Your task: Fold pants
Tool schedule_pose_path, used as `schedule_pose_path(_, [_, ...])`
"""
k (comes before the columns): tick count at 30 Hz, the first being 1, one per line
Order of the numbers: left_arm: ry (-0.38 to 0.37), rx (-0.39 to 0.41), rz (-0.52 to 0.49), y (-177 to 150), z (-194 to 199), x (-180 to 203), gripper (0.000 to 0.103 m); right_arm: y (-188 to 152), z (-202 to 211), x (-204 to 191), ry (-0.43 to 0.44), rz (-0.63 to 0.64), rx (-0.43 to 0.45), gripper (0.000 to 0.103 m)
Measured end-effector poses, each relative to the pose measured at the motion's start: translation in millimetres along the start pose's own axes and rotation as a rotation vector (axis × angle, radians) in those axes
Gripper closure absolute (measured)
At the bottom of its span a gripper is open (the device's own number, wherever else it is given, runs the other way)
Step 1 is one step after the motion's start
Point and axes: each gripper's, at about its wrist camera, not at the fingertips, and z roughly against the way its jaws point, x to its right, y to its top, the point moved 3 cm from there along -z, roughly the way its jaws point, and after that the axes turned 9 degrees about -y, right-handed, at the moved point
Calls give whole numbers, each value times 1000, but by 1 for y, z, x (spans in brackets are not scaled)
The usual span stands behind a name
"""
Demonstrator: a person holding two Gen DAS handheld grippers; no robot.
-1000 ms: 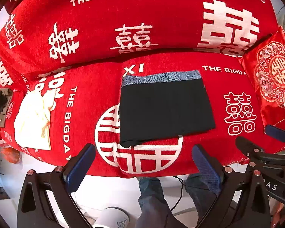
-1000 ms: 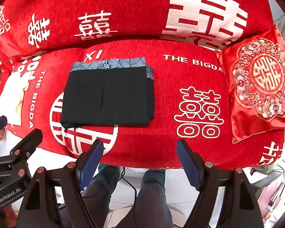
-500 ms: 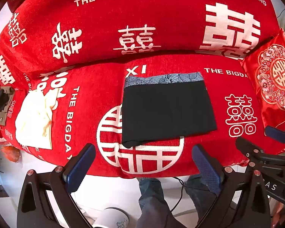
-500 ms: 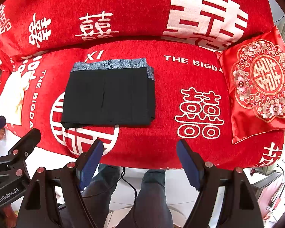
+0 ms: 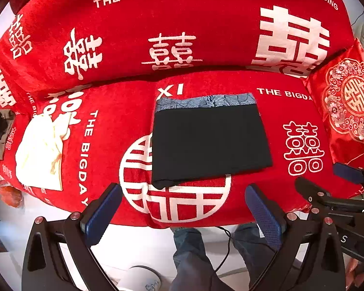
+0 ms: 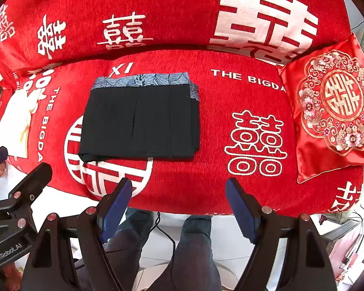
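While folded black pants (image 5: 211, 145) lie flat on the red sofa cover (image 5: 230, 198), both hand-held grippers — left (image 5: 182, 215), right (image 6: 179, 208) — released, empty.

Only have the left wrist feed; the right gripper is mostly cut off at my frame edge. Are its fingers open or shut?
Observer: Open. The right gripper has nothing between its fingers and sits short of the pants.
Operator: Is the pants' right edge tidy?
Observer: Stacked layers show along it, with patterned lining peeking out at the top corner.
Operator: Is the top face flat?
Observer: Yes, with a vertical seam line down its middle.
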Motion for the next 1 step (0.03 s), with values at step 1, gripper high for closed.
schedule_pose_path(1, [-1,-2,2,-1,-1,0,1,0,-1,1,1,1,-1,21])
